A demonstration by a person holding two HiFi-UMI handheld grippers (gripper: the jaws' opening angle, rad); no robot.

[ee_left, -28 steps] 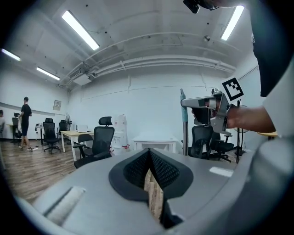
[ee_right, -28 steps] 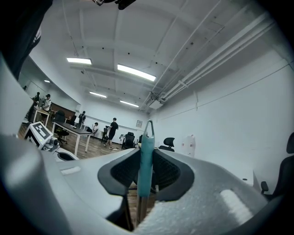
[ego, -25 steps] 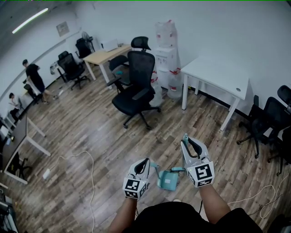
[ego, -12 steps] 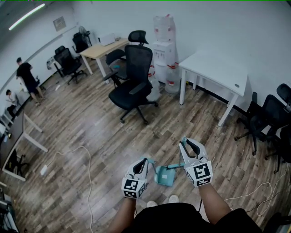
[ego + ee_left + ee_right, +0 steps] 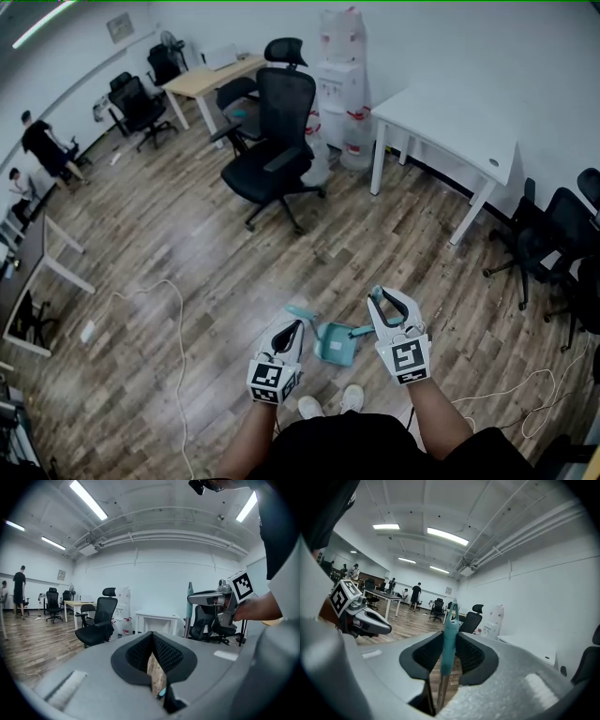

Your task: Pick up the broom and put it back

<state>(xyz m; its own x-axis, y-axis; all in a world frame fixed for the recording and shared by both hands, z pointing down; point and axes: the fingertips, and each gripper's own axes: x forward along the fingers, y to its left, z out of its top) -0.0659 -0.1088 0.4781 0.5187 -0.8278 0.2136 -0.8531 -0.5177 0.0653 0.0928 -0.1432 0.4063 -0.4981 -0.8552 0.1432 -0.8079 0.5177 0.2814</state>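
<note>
A teal dustpan (image 5: 334, 343) lies low between my two grippers, just ahead of the person's shoes. Its teal handle (image 5: 450, 632) stands upright between the pads of my right gripper (image 5: 386, 300), which is shut on it; a thin shaft runs down below the jaws. The left gripper view shows that handle (image 5: 190, 603) in the right gripper (image 5: 208, 598) too. A flat teal broom head (image 5: 300, 312) sits just beyond the tip of my left gripper (image 5: 293, 330). That gripper's (image 5: 153, 638) jaws are almost together, with a teal sliver (image 5: 161, 693) low between them.
A black office chair (image 5: 272, 155) stands ahead on the wooden floor, with a white table (image 5: 450, 141) and a water dispenser (image 5: 342, 89) by the far wall. More black chairs (image 5: 553, 239) stand at the right. A white cable (image 5: 173, 323) runs along the floor at the left.
Both grippers have sunk, carrying the dustpan and the teal broom head with them. The person's shoes have come into sight below the dustpan.
</note>
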